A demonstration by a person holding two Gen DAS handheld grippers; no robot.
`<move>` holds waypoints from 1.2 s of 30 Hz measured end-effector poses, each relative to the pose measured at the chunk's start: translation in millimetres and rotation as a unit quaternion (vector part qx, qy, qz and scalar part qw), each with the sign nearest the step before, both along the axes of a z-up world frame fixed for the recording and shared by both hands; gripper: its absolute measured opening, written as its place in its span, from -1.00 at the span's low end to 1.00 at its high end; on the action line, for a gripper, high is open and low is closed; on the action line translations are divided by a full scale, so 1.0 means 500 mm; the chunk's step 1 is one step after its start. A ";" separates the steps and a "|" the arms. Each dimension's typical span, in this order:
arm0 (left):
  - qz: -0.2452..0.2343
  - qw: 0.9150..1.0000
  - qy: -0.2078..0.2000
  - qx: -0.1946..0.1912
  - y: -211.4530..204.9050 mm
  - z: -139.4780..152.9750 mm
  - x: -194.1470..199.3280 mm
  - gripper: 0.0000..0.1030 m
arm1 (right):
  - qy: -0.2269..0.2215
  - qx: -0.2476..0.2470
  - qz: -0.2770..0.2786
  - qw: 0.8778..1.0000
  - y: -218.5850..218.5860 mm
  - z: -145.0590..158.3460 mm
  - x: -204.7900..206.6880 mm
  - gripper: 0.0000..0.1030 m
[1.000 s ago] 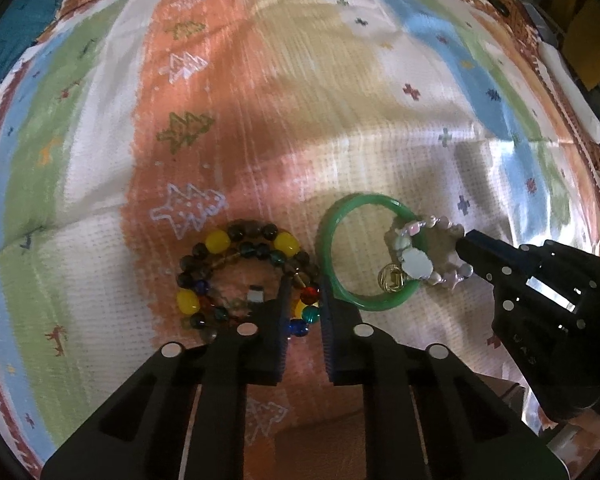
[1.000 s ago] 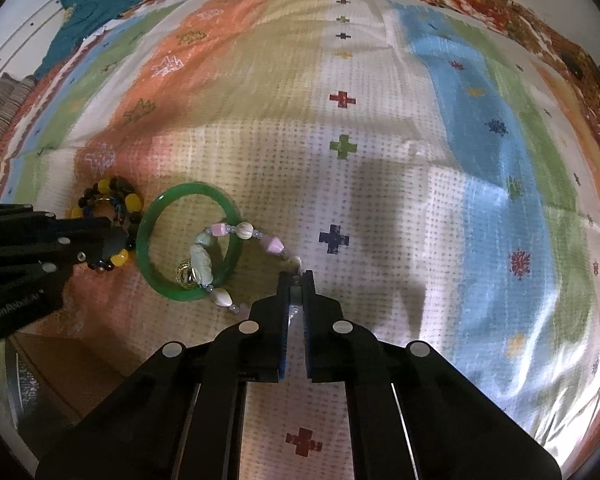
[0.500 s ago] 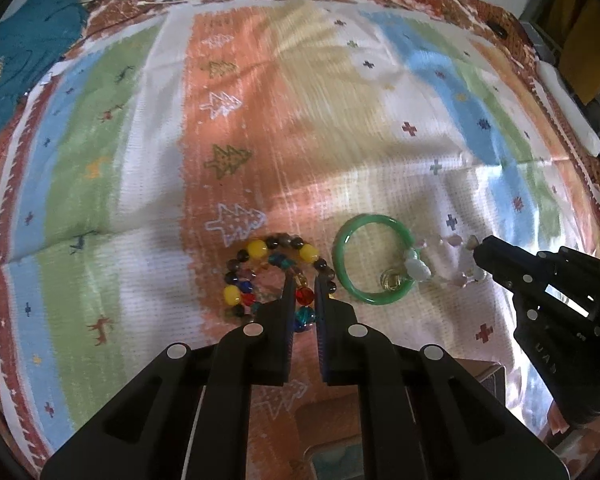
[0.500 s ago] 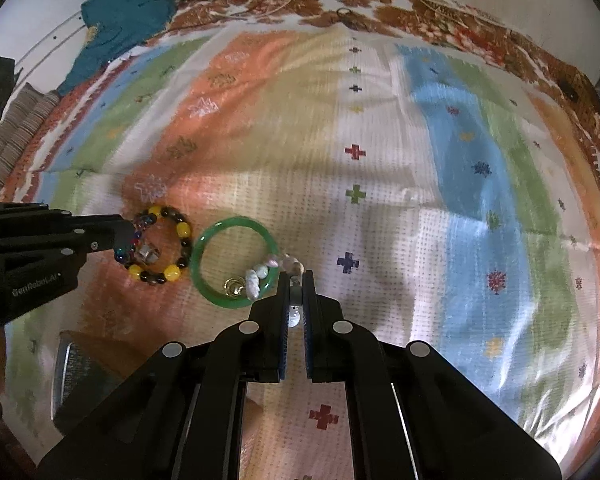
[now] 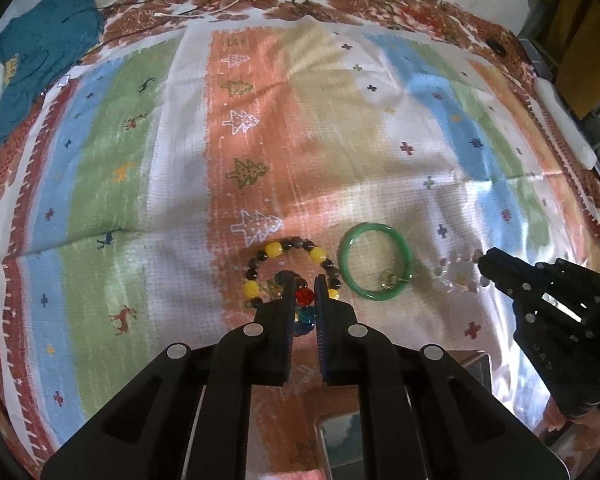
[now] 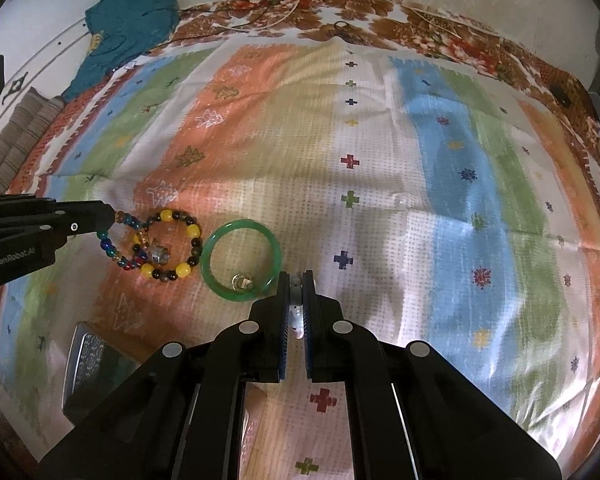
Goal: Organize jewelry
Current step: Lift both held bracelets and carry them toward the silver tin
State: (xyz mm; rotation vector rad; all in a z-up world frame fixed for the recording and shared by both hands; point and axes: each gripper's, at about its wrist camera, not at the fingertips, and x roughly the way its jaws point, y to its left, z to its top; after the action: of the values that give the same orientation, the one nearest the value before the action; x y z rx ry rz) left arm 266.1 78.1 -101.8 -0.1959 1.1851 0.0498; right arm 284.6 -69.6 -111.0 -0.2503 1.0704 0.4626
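The left gripper (image 5: 304, 280) is clamped on a strand of coloured glass beads (image 6: 112, 246) (red and blue ones show between its fingers), and that strand trails from its tip down onto the striped cloth (image 5: 188, 152). Just ahead of the tip, the yellow-and-dark bead bracelet (image 5: 286, 266) lies flat on the cloth, with a small metal ring (image 6: 159, 255) inside its loop. To the right of the left gripper, apart from the bracelet, lies the green bangle (image 5: 375, 266), a small gold charm (image 5: 387, 278) resting inside its near rim. The right gripper (image 6: 297, 278) is closed on a pale pearl-like bracelet (image 5: 458, 274), which bunches just off its tip, beside the bangle. A dark tray-like object (image 6: 88, 364) sits below the left gripper.
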 end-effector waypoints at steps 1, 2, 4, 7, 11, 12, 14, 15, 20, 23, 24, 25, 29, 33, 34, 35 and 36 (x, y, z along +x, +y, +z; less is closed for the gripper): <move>0.000 1.000 -0.003 0.006 -0.003 0.004 -0.004 -0.83 | -0.002 -0.001 0.000 1.000 -0.001 0.002 -0.002 -0.86; -0.001 1.000 -0.004 0.006 -0.004 0.007 -0.006 -0.83 | -0.006 -0.002 -0.001 1.000 -0.001 0.006 -0.005 -0.86; -0.001 1.000 -0.008 0.005 -0.006 0.014 -0.011 -0.83 | -0.009 0.000 -0.003 1.000 -0.004 0.013 -0.009 -0.86; 0.000 1.000 -0.016 0.010 -0.010 0.028 -0.018 -0.83 | -0.011 0.005 0.003 1.000 -0.004 0.024 -0.018 -0.86; 0.000 0.999 -0.028 0.021 -0.016 0.048 -0.033 -0.83 | -0.024 0.009 0.003 1.000 -0.004 0.042 -0.030 -0.86; -0.001 0.999 -0.030 0.022 -0.018 0.051 -0.039 -0.83 | -0.026 0.011 0.004 1.000 -0.004 0.045 -0.033 -0.86; -0.003 0.999 -0.032 0.027 -0.024 0.055 -0.048 -0.83 | -0.027 0.012 0.005 1.000 -0.001 0.050 -0.036 -0.86; -0.004 0.999 -0.033 0.034 -0.027 0.057 -0.053 -0.83 | -0.028 0.012 0.005 1.000 -0.001 0.051 -0.038 -0.86; -0.003 0.998 -0.041 0.049 -0.034 0.069 -0.073 -0.83 | -0.030 0.008 0.007 0.999 -0.002 0.053 -0.049 -0.86; -0.002 0.997 -0.052 0.049 -0.036 0.087 -0.084 -0.83 | -0.032 0.012 0.007 0.999 -0.005 0.059 -0.057 -0.86; -0.002 0.997 -0.055 0.048 -0.037 0.092 -0.087 -0.83 | -0.033 0.014 0.007 0.999 -0.007 0.063 -0.061 -0.86; -0.002 0.997 -0.060 0.047 -0.038 0.099 -0.091 -0.83 | -0.034 0.015 0.007 0.999 -0.007 0.066 -0.064 -0.86; -0.003 0.996 -0.073 0.043 -0.042 0.117 -0.105 -0.83 | -0.043 0.022 0.012 0.999 -0.007 0.084 -0.081 -0.86; -0.005 0.996 -0.080 0.044 -0.049 0.127 -0.118 -0.83 | -0.050 0.030 0.016 0.998 -0.008 0.099 -0.100 -0.86; -0.005 0.996 -0.083 0.043 -0.051 0.131 -0.122 -0.83 | -0.051 0.031 0.017 0.998 -0.008 0.102 -0.103 -0.86; -0.006 0.995 -0.085 0.042 -0.051 0.134 -0.125 -0.83 | -0.053 0.032 0.018 0.998 -0.008 0.105 -0.107 -0.86; -0.007 0.995 -0.088 0.042 -0.053 0.138 -0.129 -0.83 | -0.054 0.032 0.019 0.998 -0.009 0.107 -0.110 -0.86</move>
State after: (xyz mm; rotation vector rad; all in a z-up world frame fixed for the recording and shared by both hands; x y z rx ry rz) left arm 201.7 51.7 -32.9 -0.1149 1.0070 0.0697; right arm 229.7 -73.9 -57.3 -0.2369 0.9452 0.5103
